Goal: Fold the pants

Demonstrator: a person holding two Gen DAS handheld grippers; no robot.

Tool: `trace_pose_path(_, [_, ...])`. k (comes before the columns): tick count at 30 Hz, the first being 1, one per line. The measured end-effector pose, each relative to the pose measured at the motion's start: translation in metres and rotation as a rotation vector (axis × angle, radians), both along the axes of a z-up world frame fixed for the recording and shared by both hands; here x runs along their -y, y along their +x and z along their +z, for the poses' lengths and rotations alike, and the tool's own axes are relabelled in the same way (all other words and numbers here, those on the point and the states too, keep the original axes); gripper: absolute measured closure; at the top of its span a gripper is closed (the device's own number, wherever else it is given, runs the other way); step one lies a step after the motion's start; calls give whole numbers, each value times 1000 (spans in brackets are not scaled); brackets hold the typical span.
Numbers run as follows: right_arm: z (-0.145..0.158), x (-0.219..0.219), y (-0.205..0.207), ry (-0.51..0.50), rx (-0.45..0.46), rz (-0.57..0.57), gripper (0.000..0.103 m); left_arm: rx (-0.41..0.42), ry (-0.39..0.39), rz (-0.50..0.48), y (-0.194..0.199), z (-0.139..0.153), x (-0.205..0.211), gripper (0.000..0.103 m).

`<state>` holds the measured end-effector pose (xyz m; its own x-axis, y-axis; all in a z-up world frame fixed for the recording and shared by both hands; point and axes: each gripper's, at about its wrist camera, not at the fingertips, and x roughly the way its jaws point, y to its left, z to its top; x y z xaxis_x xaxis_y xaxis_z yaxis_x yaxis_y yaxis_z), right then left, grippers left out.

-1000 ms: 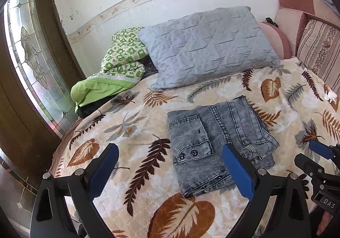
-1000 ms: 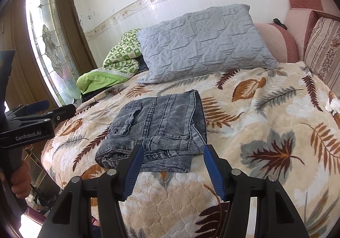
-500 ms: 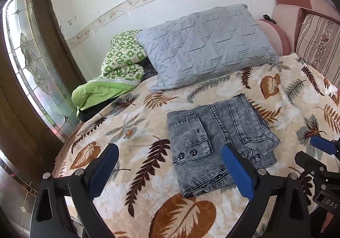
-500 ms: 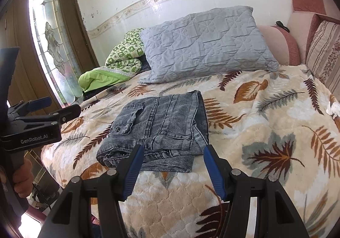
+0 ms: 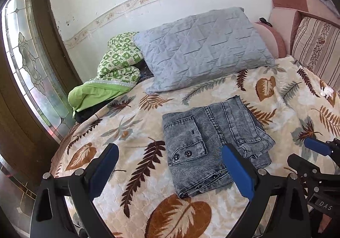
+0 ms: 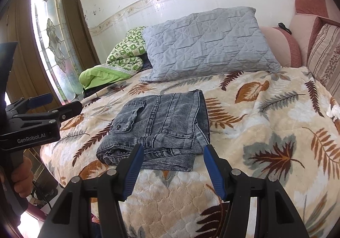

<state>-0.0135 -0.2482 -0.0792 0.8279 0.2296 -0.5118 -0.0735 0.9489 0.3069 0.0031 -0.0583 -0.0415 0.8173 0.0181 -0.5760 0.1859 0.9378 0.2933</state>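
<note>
The grey acid-wash pants (image 5: 212, 144) lie folded into a compact rectangle on the leaf-patterned bedspread (image 5: 131, 129), pocket flap and buttons facing up. They also show in the right wrist view (image 6: 161, 125). My left gripper (image 5: 170, 153) is open and empty, held above the bed in front of the pants. My right gripper (image 6: 172, 151) is open and empty, hovering just short of the near edge of the pants. The right gripper shows at the left wrist view's right edge (image 5: 314, 153); the left gripper shows at the right wrist view's left edge (image 6: 53, 104).
A grey quilted pillow (image 5: 201, 49) leans against the wall behind the pants. A green patterned blanket (image 5: 114, 74) is bunched at the back left. Pink and striped cushions (image 5: 314, 47) line the right side. A stained-glass door (image 5: 29, 72) stands at the left.
Both grippers have drawn back and risen slightly from the pants. The folded pants have not moved.
</note>
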Motion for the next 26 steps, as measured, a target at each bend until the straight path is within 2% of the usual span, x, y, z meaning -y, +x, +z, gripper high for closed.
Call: trace_pose_path(26, [-4, -8, 3, -35, -15, 17, 41, -20, -28, 4, 6, -5, -4, 5])
